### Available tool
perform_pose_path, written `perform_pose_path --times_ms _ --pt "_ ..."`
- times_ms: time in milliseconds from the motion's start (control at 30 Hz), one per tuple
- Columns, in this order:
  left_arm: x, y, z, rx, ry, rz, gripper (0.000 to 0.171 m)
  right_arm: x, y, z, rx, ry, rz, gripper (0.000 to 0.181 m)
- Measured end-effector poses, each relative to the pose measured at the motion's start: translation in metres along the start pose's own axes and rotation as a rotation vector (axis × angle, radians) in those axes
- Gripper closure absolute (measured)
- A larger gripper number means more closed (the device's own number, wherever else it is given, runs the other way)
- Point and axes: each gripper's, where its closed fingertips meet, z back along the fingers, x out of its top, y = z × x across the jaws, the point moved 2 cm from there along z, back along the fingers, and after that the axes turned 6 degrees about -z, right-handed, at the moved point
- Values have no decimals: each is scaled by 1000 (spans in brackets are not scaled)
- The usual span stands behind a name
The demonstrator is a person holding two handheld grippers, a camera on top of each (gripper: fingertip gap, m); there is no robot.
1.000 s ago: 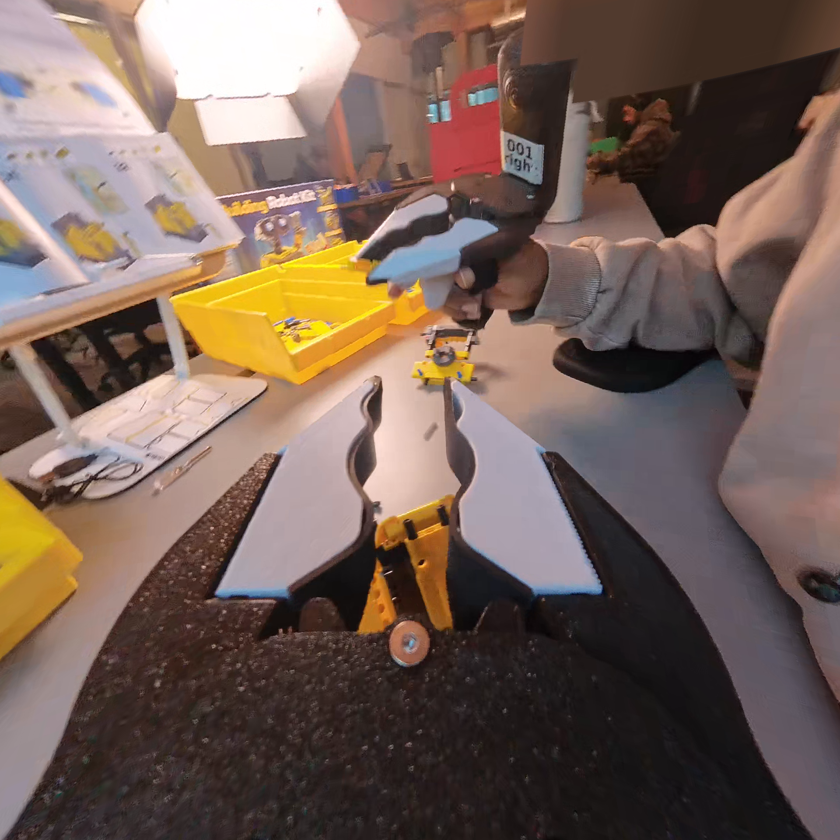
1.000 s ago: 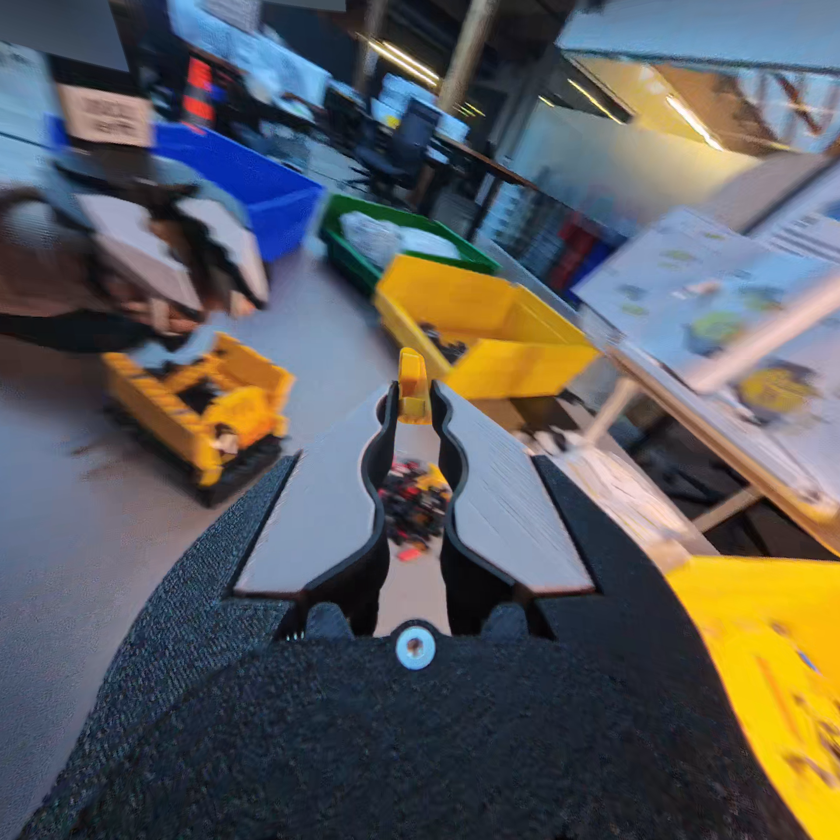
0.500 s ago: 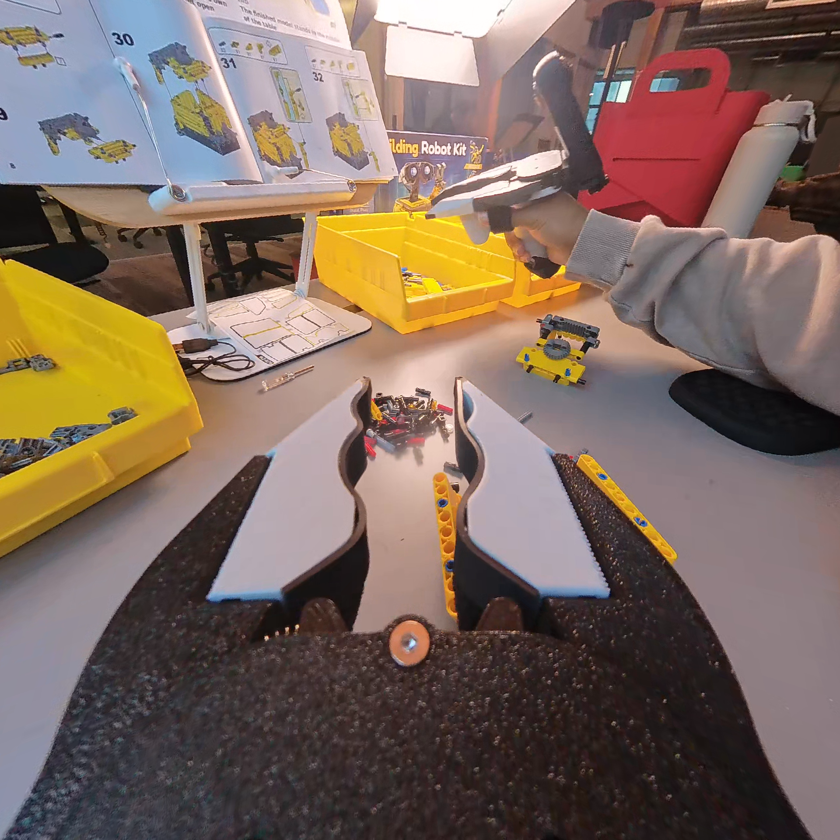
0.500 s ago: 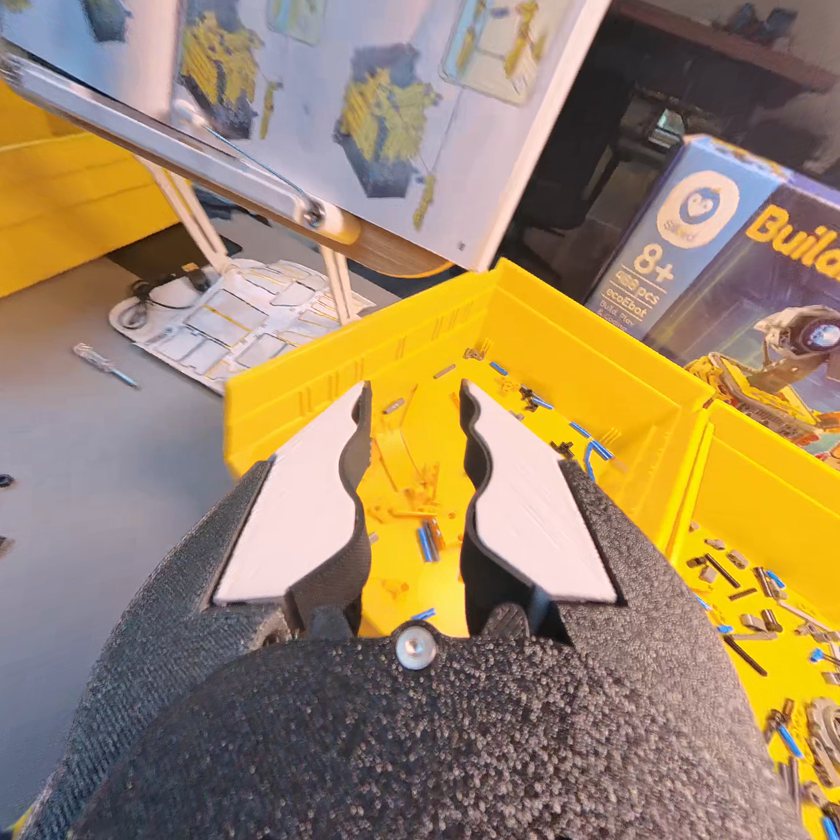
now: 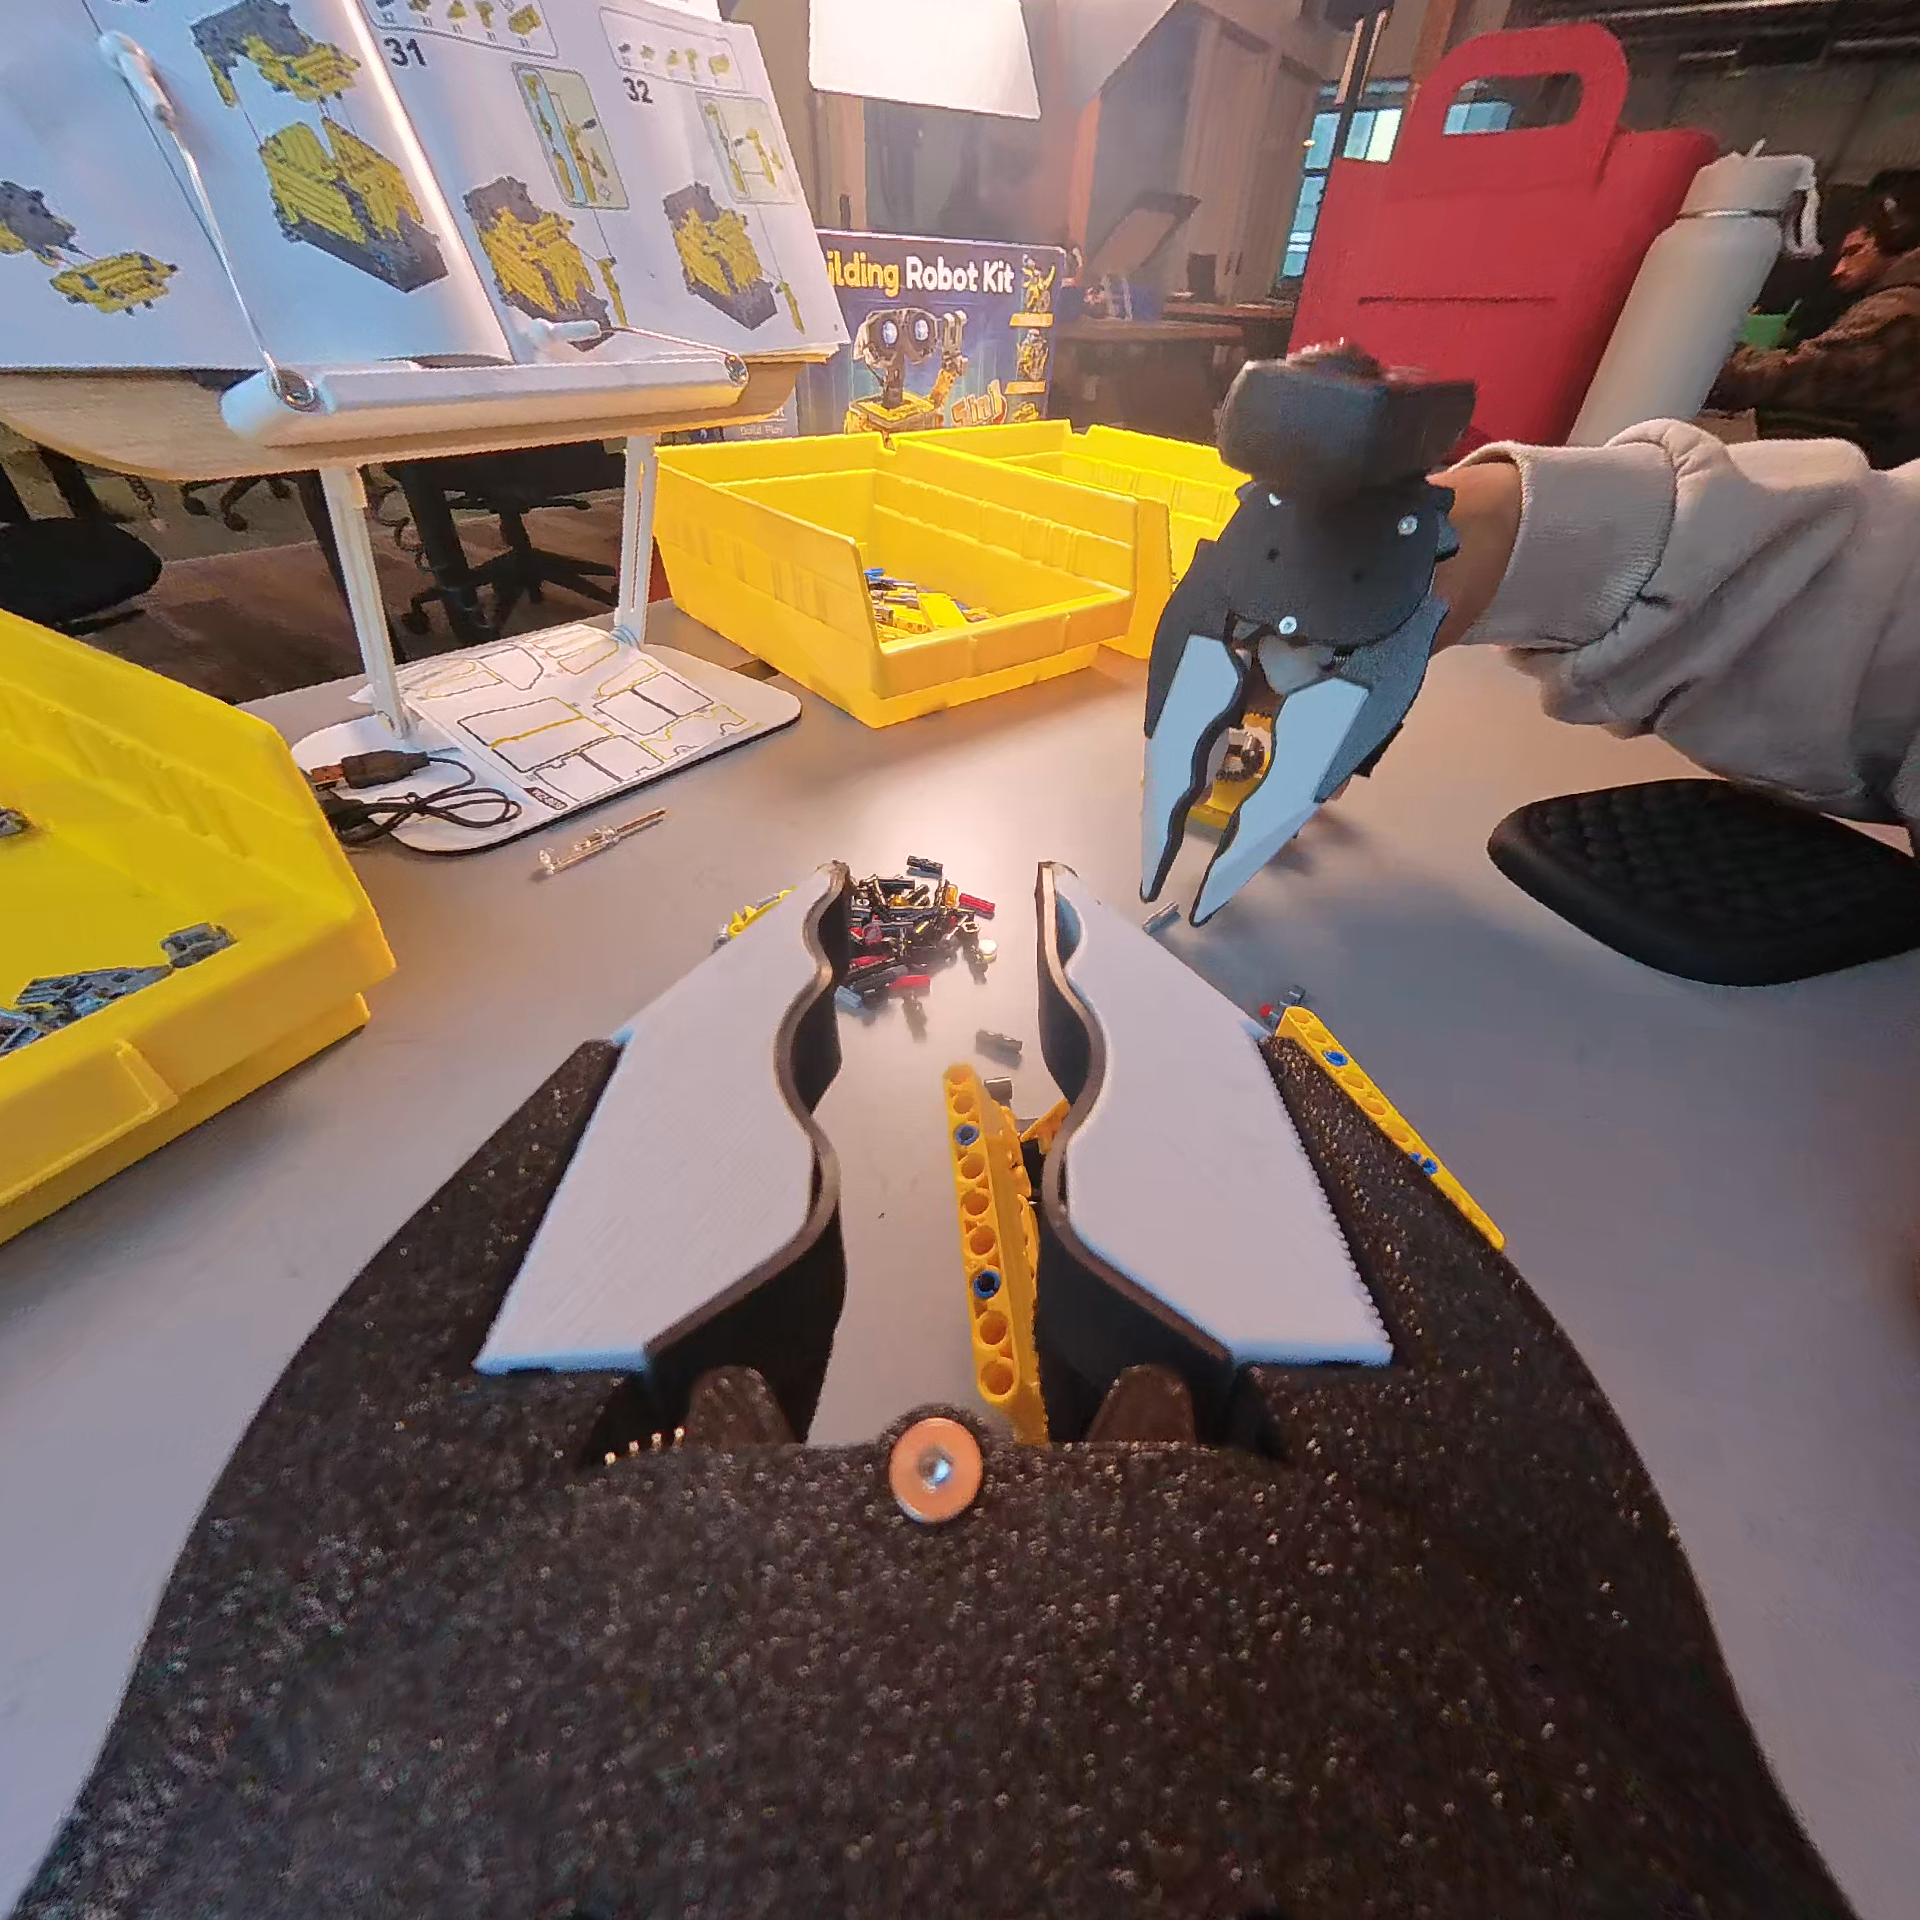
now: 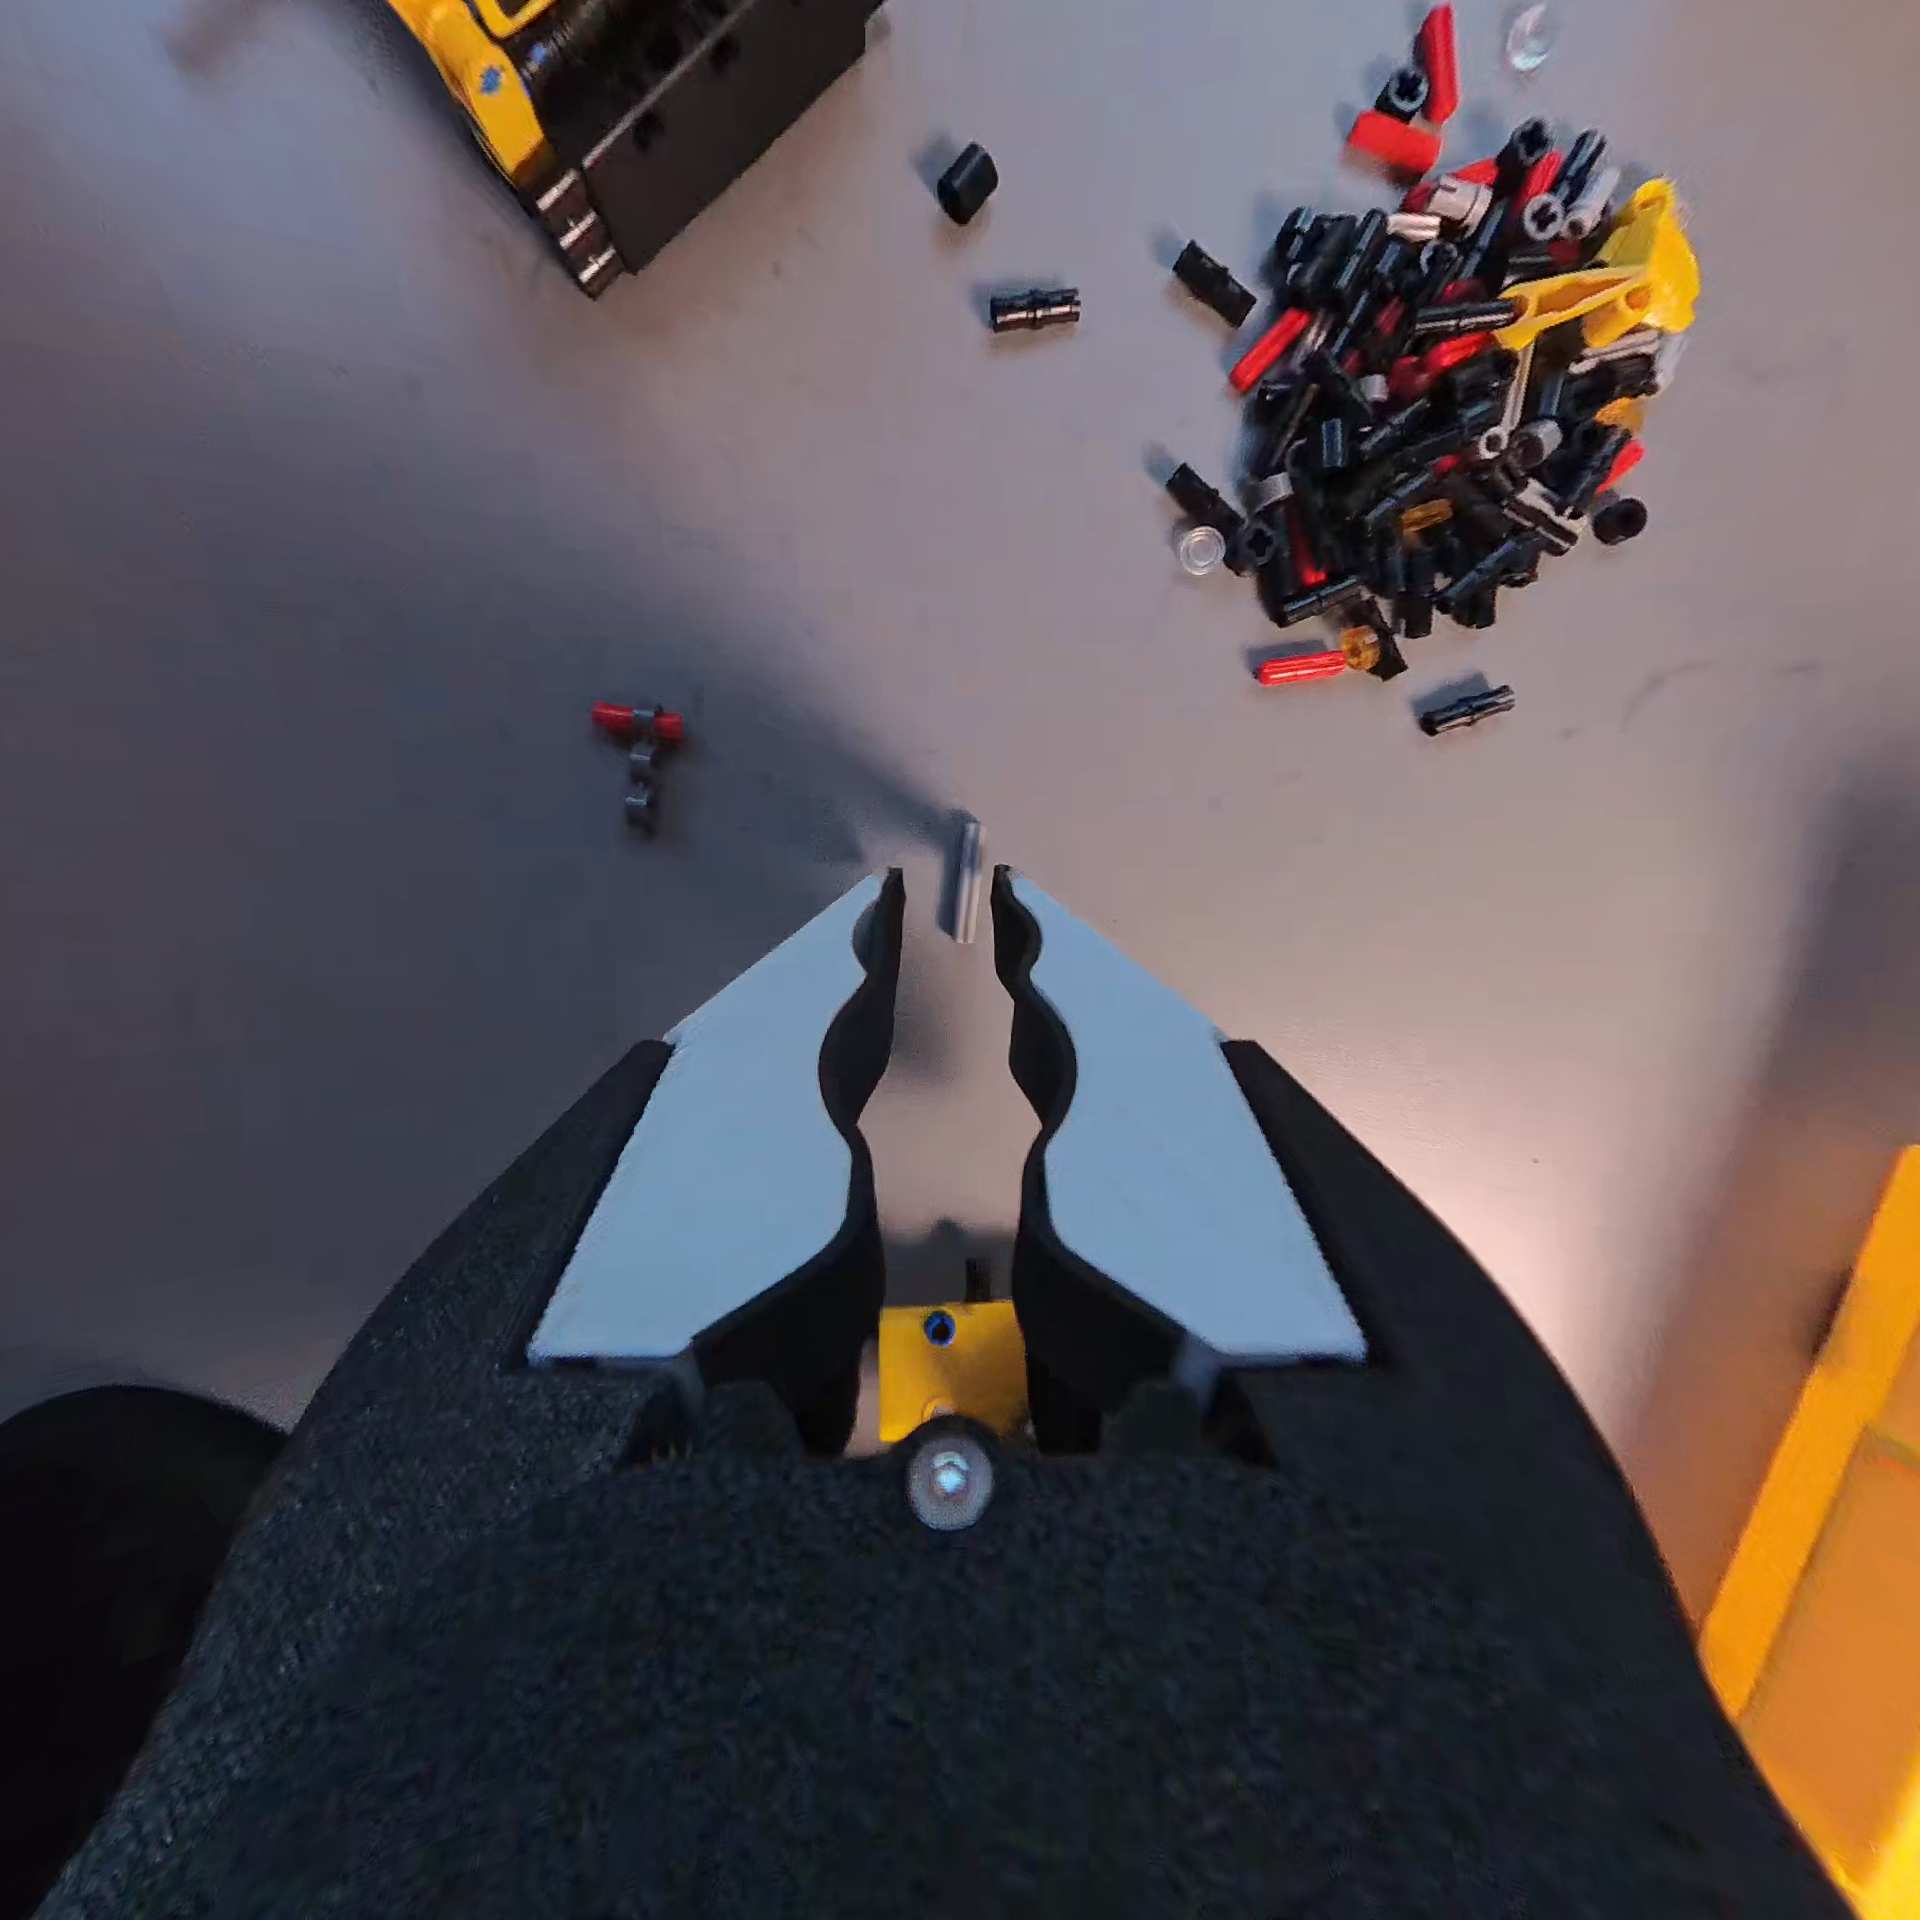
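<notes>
Bench: grey bench [image 5: 1558, 1351] in a dim workshop, lit from 12 o'clock, strewn with building-kit parts.
Right gripper: the right gripper [image 6: 945, 878] points down at the bench, its fingers [image 6: 727, 1143] a narrow gap apart and empty.
Grey pin: a short grey pin [image 6: 966, 883] lies flat between the two tips, touching neither as far as I can tell.
Under the right gripper: a small yellow block [image 6: 945, 1351] shows at 6 o'clock behind the fingers, on the bench.
Around the pin: a red and grey piece [image 6: 639, 748] lies at 10 o'clock; a pile of pins [image 6: 1444, 416] in black, red and grey sits at 1 o'clock, with a few strays beside it.
Model: a part-built yellow and black model [image 6: 623, 104] stands at 11 o'clock, cut off by the picture's edge.
Left gripper: the left gripper [image 5: 938, 873] is low over the bench, fingers spread wide, gripping nothing.
Between the left fingers: a long yellow beam [image 5: 982, 1226] lies on the bench close to the 3 o'clock finger; a second yellow strip [image 5: 1382, 1122] lies outside that finger.
Farther out: yellow bins [image 5: 935, 582] at 12 and 9 o'clock hold more loose parts.
Background: an open instruction booklet [image 5: 416, 208] on a stand at 10 o'clock, a kit box [image 5: 935, 312] at 12, a red bag [image 5: 1496, 260] and white bottle [image 5: 1704, 281] at 1, a black pad [image 5: 1714, 883] at 3.
State of the build: one model partly assembled; many parts loose.
</notes>
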Motion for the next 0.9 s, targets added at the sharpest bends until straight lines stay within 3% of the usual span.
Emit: perform_pose_path --times_ms 167,433,600,700,900 --pt "0 6 4 6 0 39 138 0 1 -7 32 31 -24 177" --pt "-2 3 3 5 30 15 138 1 -1 -7 29 -1 -52 178" --pt "-6 3 1 -4 48 25 138 51 -27 -4 -69 -182 -105 178" --pt "-11 4 0 -2 70 24 138 75 -45 -13 -113 -210 -95 178" --pt "-12 10 2 7 65 51 138 85 -65 -28 -152 -224 -96 174"
